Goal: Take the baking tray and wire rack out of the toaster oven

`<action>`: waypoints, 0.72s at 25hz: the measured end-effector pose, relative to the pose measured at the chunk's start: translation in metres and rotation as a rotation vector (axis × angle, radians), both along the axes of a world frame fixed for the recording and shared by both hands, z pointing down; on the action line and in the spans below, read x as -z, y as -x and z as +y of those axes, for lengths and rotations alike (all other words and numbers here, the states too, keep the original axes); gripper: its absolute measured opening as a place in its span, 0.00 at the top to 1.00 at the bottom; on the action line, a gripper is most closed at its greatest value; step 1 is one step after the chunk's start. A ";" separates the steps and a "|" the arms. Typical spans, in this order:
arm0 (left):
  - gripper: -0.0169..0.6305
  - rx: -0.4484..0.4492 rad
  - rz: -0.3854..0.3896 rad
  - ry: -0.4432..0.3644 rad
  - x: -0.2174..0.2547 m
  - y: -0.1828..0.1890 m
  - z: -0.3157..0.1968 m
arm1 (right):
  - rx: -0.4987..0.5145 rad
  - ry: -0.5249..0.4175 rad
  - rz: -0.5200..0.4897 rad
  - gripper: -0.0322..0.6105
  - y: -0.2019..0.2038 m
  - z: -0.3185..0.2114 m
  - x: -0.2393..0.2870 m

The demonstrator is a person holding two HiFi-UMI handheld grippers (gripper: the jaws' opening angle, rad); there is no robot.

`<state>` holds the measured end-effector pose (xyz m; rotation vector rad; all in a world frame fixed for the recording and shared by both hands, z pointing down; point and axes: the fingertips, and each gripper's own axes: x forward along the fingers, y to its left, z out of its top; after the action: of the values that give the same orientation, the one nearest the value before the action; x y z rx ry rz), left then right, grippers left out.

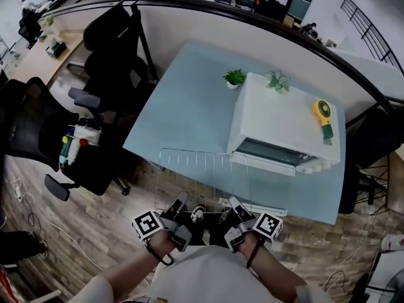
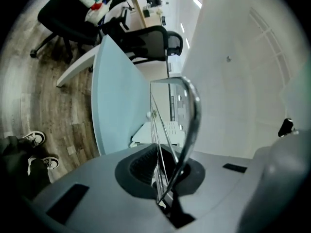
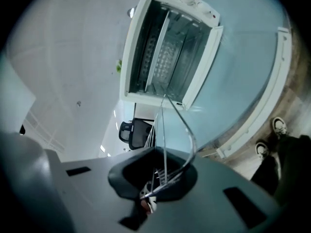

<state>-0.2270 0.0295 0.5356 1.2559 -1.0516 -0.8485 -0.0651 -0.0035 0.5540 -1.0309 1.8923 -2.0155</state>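
The wire rack [image 1: 201,172] hangs in the air at the table's near edge, outside the white toaster oven [image 1: 284,115]. Both grippers hold its near edge. My left gripper [image 1: 179,202] is shut on the rack's left part, and the rack's frame wire [image 2: 188,123] runs up from its jaws [image 2: 165,205]. My right gripper [image 1: 235,203] is shut on the right part, with rack wires [image 3: 181,125] rising from its jaws [image 3: 153,198]. The oven [image 3: 167,47] stands with its door [image 1: 268,153] open. A thin metal sheet [image 3: 158,57], perhaps the baking tray, shows edge-on inside.
The oven sits at the right of a pale blue table [image 1: 183,106]. Two small plants [image 1: 235,77] stand behind it and a yellow-green object [image 1: 324,118] lies on its top. Black office chairs [image 1: 38,131] stand at the left. My shoes [image 1: 197,214] are on the wooden floor.
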 end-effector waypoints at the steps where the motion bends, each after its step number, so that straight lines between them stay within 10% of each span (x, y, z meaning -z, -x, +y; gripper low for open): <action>1: 0.96 0.021 0.006 0.012 0.000 0.007 0.002 | 0.012 0.004 0.001 0.94 0.008 -0.002 -0.002; 14: 0.96 0.203 -0.044 0.088 -0.039 0.097 -0.007 | 0.210 -0.041 0.040 0.94 0.106 -0.040 -0.028; 18: 0.95 0.159 -0.204 0.141 -0.066 0.115 -0.016 | 0.304 -0.094 0.195 0.92 0.126 -0.061 -0.050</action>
<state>-0.3417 0.0130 0.6014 1.1687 -1.3660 -0.7622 -0.1910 -0.0648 0.6043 -0.9986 2.3463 -2.0156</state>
